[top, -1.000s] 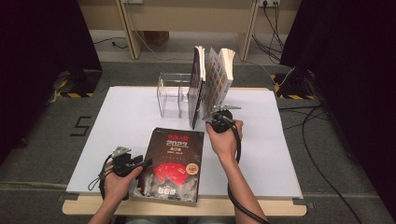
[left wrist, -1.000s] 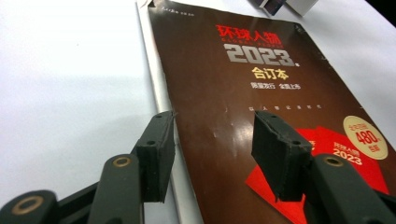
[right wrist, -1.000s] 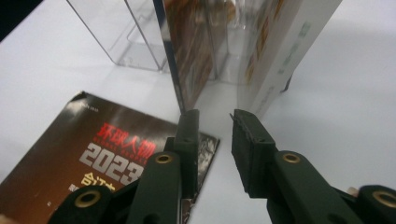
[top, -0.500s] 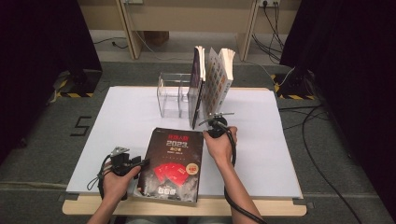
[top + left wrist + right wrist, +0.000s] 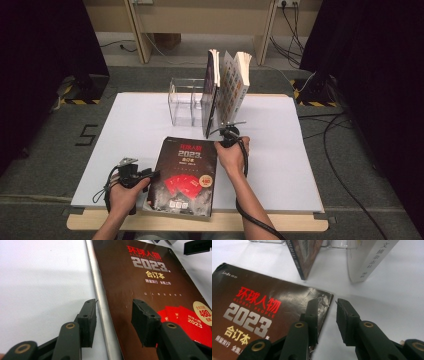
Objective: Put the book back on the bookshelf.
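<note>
A dark book [image 5: 185, 175] with red and white lettering lies flat near the table's front edge. My left gripper [image 5: 146, 175] sits at its left spine edge. Its jaws [image 5: 113, 305] have just been closing and stand open, one over the white table and one over the cover [image 5: 150, 290], with the spine edge between them. My right gripper [image 5: 223, 137] is low at the book's far right corner. Its jaws [image 5: 327, 302] have just been opening and straddle the cover's edge [image 5: 262, 305], open, with no pad pressing.
A clear acrylic book stand [image 5: 182, 102] stands at the back middle of the white table [image 5: 280, 150]. A dark book [image 5: 211, 95] and a pale book [image 5: 236, 82] lean upright at its right end, just beyond my right gripper. The right gripper's jaw [image 5: 197, 246] shows far off in the left gripper view.
My right gripper has come down and nearer, from beside the upright books to the flat book's far right corner. The left gripper has stayed at the spine edge.
</note>
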{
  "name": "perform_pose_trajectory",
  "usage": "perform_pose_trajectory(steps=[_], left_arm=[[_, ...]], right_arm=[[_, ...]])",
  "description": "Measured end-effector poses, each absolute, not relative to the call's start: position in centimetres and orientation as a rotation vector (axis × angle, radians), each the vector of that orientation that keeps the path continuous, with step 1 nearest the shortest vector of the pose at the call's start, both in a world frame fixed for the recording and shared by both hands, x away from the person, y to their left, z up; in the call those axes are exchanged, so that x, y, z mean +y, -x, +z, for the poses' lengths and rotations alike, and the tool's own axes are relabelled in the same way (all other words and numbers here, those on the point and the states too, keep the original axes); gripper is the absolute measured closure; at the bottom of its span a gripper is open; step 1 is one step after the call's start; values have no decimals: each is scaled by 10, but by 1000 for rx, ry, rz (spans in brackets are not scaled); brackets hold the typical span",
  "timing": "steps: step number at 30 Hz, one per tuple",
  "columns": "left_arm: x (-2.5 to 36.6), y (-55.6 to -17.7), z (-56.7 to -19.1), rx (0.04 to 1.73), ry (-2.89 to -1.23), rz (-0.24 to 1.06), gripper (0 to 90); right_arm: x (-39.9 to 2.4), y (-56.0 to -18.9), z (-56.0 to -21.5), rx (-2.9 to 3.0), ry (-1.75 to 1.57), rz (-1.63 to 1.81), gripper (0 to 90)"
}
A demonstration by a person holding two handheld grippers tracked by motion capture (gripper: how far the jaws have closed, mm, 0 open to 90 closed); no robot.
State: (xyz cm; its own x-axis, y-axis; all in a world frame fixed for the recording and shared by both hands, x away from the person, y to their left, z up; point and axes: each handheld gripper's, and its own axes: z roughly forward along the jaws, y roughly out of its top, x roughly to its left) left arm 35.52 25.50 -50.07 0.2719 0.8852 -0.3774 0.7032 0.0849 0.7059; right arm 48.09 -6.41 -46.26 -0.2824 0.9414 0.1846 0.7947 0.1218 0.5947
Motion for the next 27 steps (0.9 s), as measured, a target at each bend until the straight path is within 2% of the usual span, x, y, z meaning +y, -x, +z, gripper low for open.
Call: perform_pose_trajectory(steps=[27], left_arm=[[254,-355,-500,1474,-1673,240,583]], right_arm=[[-55,-499,-475,2136,-1754,905,706]])
